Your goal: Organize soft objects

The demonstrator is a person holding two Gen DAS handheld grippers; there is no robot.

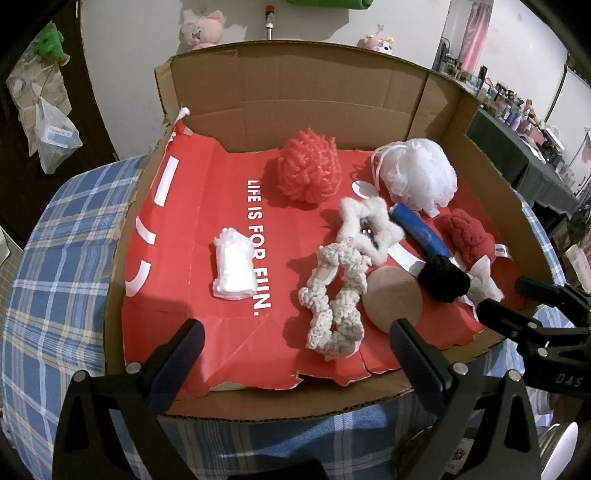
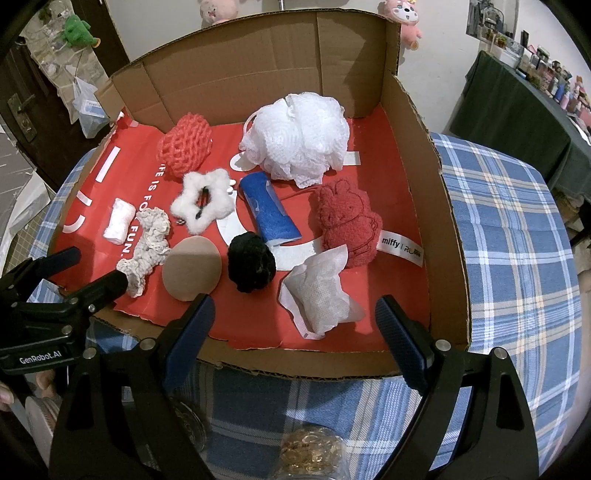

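Several soft things lie on red paper in a cardboard box (image 1: 258, 88): a red net ball (image 1: 308, 168), a white mesh pouf (image 1: 417, 173), a white star scrunchie (image 1: 369, 225), a blue foam roll (image 1: 421, 230), a red rabbit cloth (image 2: 345, 219), a black pompom (image 2: 251, 262), a tan round pad (image 2: 192, 267), a cream crocheted band (image 1: 336, 295), a small white roll (image 1: 234, 264) and a gauze pouch (image 2: 321, 295). My left gripper (image 1: 297, 328) stands open at the box's near edge, empty. My right gripper (image 2: 295, 302) is open too, just short of the gauze pouch.
The box sits on a blue plaid tablecloth (image 2: 509, 229). Its back and right walls stand tall; the near wall is low. A glass jar (image 2: 314, 454) stands below the right gripper. Plush toys (image 1: 201, 31) hang on the wall; a cluttered shelf (image 1: 517, 107) is at right.
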